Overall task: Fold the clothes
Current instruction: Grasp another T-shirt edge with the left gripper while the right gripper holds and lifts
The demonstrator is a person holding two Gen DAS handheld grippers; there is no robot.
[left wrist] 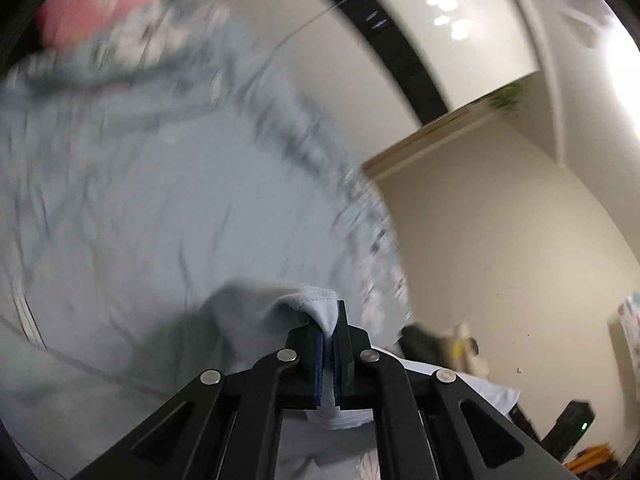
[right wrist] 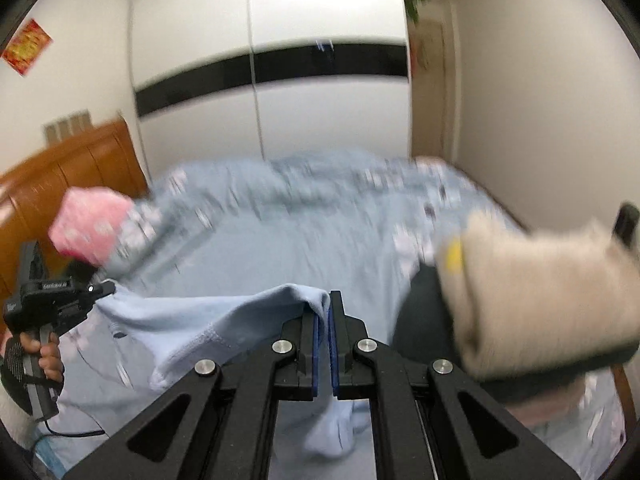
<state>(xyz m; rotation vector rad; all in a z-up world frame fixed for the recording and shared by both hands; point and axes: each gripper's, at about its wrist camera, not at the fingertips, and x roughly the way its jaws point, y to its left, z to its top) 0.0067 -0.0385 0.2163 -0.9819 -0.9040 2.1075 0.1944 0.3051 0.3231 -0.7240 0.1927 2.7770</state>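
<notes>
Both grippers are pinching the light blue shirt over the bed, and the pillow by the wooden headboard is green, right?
Almost. The pillow by the wooden headboard is pink, not green, as the right wrist view shows. The rest holds: the left gripper and right gripper are both shut on the light blue shirt above the bed.

Left gripper [left wrist: 329, 330] pinching blue garment [left wrist: 276, 300]

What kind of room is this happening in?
Most likely a bedroom: a bed with pale blue bedding, a wooden headboard, and a tall white wardrobe behind it.
</notes>
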